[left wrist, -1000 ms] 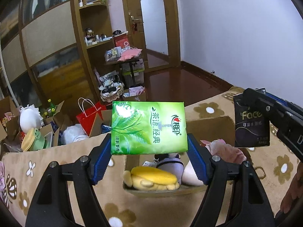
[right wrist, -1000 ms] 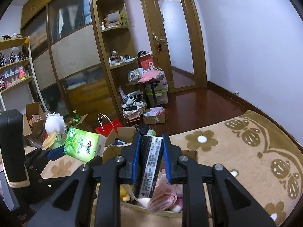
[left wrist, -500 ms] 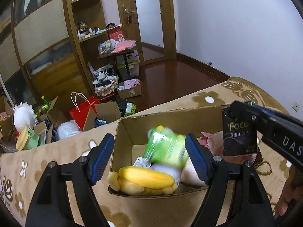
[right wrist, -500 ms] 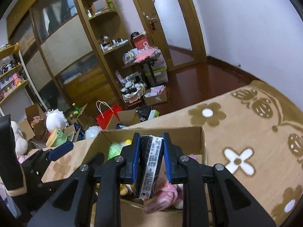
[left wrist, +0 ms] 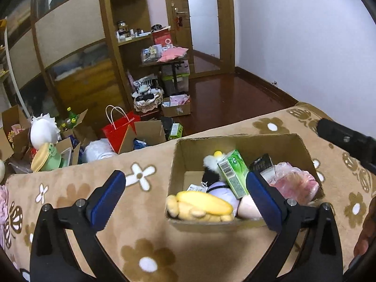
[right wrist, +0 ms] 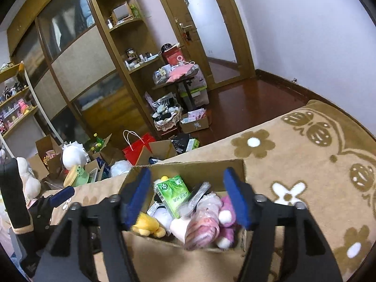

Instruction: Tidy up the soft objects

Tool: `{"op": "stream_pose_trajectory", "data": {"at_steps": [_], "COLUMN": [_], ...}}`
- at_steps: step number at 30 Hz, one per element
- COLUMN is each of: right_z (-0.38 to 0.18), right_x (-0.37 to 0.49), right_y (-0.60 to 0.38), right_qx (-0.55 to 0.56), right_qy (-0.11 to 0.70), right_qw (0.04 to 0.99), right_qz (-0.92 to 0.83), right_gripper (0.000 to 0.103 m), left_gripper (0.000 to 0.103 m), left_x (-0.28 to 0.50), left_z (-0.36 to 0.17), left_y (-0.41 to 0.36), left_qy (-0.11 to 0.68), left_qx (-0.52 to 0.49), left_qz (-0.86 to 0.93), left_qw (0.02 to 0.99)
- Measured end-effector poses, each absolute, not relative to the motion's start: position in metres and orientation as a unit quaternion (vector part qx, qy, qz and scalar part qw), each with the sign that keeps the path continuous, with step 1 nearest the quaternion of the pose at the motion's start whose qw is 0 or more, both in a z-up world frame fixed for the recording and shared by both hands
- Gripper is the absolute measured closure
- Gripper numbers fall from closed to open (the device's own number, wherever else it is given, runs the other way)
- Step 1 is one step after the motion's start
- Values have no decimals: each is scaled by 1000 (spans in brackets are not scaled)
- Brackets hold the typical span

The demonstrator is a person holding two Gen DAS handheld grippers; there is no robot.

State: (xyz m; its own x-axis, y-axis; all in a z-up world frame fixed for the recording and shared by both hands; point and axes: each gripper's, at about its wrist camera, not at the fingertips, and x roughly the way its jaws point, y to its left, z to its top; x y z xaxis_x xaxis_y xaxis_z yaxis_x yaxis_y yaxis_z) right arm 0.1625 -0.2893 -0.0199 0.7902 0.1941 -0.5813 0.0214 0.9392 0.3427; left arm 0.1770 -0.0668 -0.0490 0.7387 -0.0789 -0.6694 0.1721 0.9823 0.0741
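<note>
No legible text on any packaging.

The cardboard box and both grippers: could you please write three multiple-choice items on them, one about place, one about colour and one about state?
1. Where is the green tissue pack?
A. in the left gripper
B. in the box
C. on the floor

2. What colour are the pads on the jaws?
A. blue
B. red
C. white

3. How do the right gripper's jaws stand?
A. shut on the black pack
B. shut on nothing
C. open and empty

Answers:
1 B: it leans among the plush toys inside the box.
2 A: both the left gripper and right gripper show blue pads.
3 C: the jaws are spread wide, and the black pack lies in the box.
</note>
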Motion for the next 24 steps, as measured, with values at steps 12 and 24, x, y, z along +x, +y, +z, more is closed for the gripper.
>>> {"op": "stream_pose_trajectory", "data": {"at_steps": [12, 24], "right_z": [33, 77], "right_x": [96, 27], "right_y": [-298, -302], "right_qx": [157, 140], "right_qy": [269, 216], "right_qw": [949, 966], "right_qz": [40, 24], "right_gripper": [0, 0], "left_gripper": [1, 1], "left_x": [114, 44], "left_z": [24, 66], "left_y": [-36, -19], "left_qy": [299, 231], "left_qx": [57, 59], "left_qz": [-46, -37], "left_qw": [952, 970]}}
